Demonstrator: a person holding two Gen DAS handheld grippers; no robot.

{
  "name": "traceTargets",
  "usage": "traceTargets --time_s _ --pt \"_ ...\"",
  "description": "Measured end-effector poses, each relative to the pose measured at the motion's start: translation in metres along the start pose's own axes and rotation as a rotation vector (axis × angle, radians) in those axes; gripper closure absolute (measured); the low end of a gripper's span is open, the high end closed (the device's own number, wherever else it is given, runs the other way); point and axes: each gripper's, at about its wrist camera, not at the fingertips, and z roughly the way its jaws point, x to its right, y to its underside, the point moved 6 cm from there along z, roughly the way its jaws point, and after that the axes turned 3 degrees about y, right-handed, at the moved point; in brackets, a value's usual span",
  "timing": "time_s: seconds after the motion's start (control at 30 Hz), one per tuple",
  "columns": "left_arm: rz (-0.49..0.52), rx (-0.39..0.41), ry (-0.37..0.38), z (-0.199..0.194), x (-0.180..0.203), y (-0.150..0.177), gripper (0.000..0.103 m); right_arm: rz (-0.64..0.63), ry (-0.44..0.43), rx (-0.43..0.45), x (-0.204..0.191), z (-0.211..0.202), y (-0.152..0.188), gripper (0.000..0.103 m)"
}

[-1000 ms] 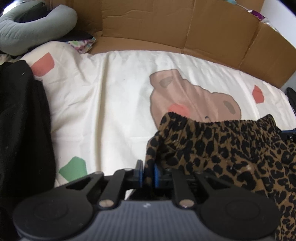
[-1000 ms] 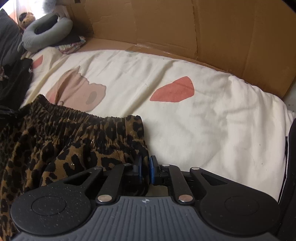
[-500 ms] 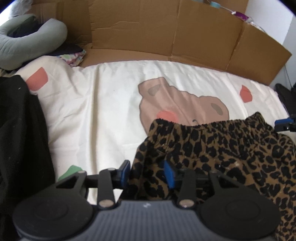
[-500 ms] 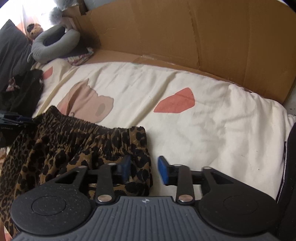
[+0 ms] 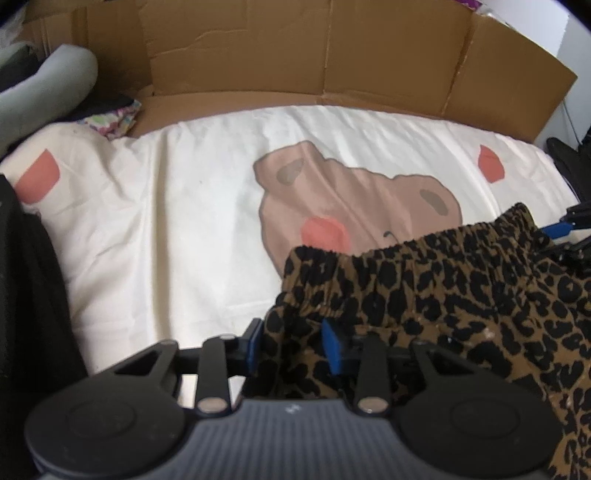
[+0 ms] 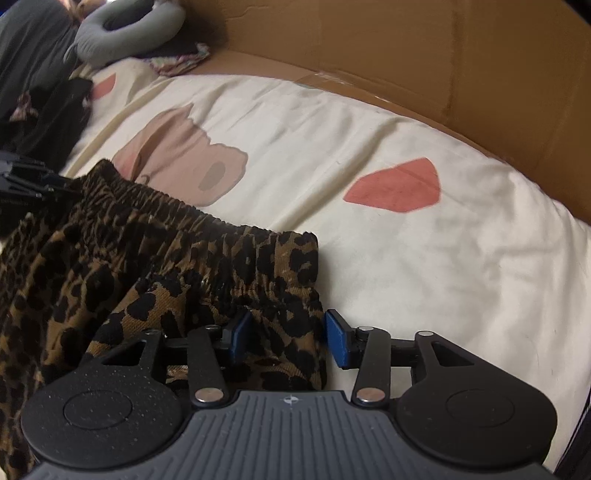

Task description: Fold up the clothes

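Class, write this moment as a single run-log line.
task: fold clothes | left gripper: closing, leopard-print garment between fingers | right gripper: opening, garment edge between fingers | surface: cream bedsheet

Leopard shorts [image 6: 155, 266], right tongs [image 6: 288, 338] opening astride hem

One leopard-print garment [image 5: 461, 291] lies on one cream bed sheet [image 5: 184, 229]. One bear face [image 5: 354, 199] is printed on the sheet, with two red patches [image 5: 38, 177] showing at ten and two o'clock. One grey neck pillow [image 6: 129, 29] and one black garment [image 5: 26, 295] lie at nine o'clock.
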Motion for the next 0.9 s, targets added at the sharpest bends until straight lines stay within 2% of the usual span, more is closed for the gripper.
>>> traceTargets --time_s 0.17,0.23,0.3,0.33,0.37,0.43,0.53,0.63,0.9 --pt "0.003 -0.029 -0.004 0.007 0.000 0.000 0.067 -0.061 -0.004 0.023 -0.004 0.005 -0.004 0.043" --pt "0.012 -0.029 -0.010 0.009 0.001 0.001 0.069 -0.067 -0.016 0.037 -0.005 0.004 -0.002 0.050" --pt "0.020 -0.025 -0.016 0.009 0.002 0.002 0.078 -0.087 -0.034 0.047 -0.007 0.001 -0.001 0.065" --pt "0.030 -0.023 -0.026 0.007 0.003 0.002 0.087 -0.086 -0.041 0.045 -0.008 0.000 -0.001 0.070" --pt "0.043 -0.021 -0.039 0.005 0.004 0.003 0.095 -0.079 -0.047 0.040 -0.008 -0.001 -0.002 0.080" --pt "0.037 0.006 -0.053 -0.002 0.001 0.003 0.100 -0.067 -0.046 0.037 -0.007 -0.004 -0.003 0.091" --pt "-0.015 0.079 -0.063 -0.021 -0.006 -0.004 0.101 -0.067 -0.021 0.048 -0.004 -0.009 -0.004 0.094" --pt "0.020 0.128 -0.085 -0.036 -0.002 -0.016 0.101 -0.061 0.010 0.079 0.000 -0.015 -0.008 0.094" --pt "0.029 0.178 -0.116 -0.039 0.003 -0.037 0.101 -0.058 0.108 0.160 0.014 -0.037 -0.039 0.095"
